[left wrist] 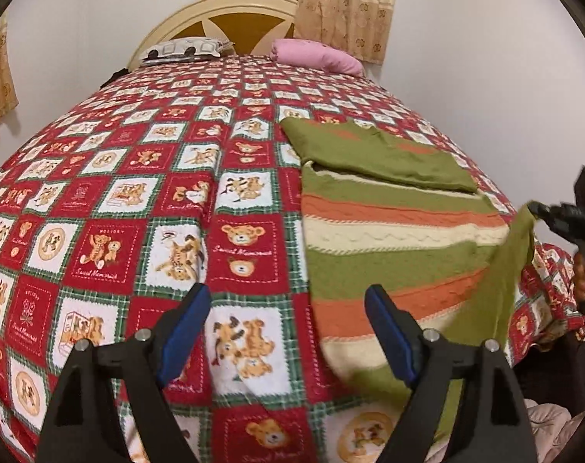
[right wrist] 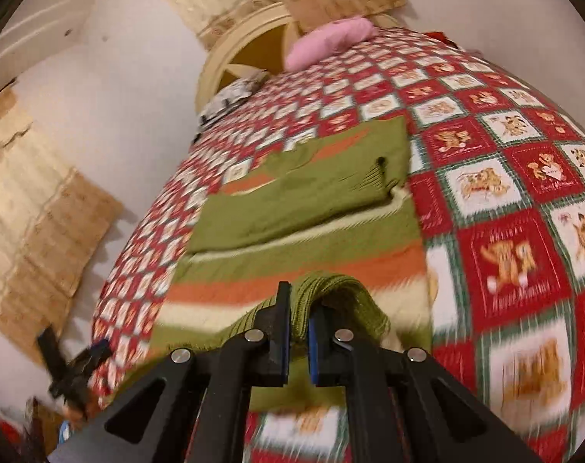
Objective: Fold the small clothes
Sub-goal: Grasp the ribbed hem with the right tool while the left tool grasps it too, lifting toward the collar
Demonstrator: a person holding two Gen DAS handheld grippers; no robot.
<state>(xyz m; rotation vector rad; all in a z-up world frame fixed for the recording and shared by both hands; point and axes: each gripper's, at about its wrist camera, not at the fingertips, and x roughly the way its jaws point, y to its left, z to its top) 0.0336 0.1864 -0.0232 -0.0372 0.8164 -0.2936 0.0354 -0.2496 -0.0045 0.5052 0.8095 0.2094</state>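
A small knitted sweater (left wrist: 392, 231) with green, orange and cream stripes lies flat on the bed, one green sleeve folded across its upper part (left wrist: 388, 158). My left gripper (left wrist: 288, 332) hangs open over the bedspread just left of the sweater's hem, nothing between its blue pads. In the left wrist view my right gripper (left wrist: 535, 208) is at the right edge, pulling a green sleeve (left wrist: 496, 281) up off the bed. The right wrist view shows that gripper (right wrist: 298, 308) shut on the ribbed green cuff (right wrist: 331, 301), which drapes over its fingers above the sweater (right wrist: 292, 231).
The bed carries a red, white and green teddy-bear bedspread (left wrist: 145, 200). A patterned pillow (left wrist: 184, 48) and a pink pillow (left wrist: 315, 56) lie by the cream headboard (left wrist: 230, 11). Beige curtains (left wrist: 331, 4) hang behind. The left gripper (right wrist: 76, 370) shows at the lower left of the right wrist view.
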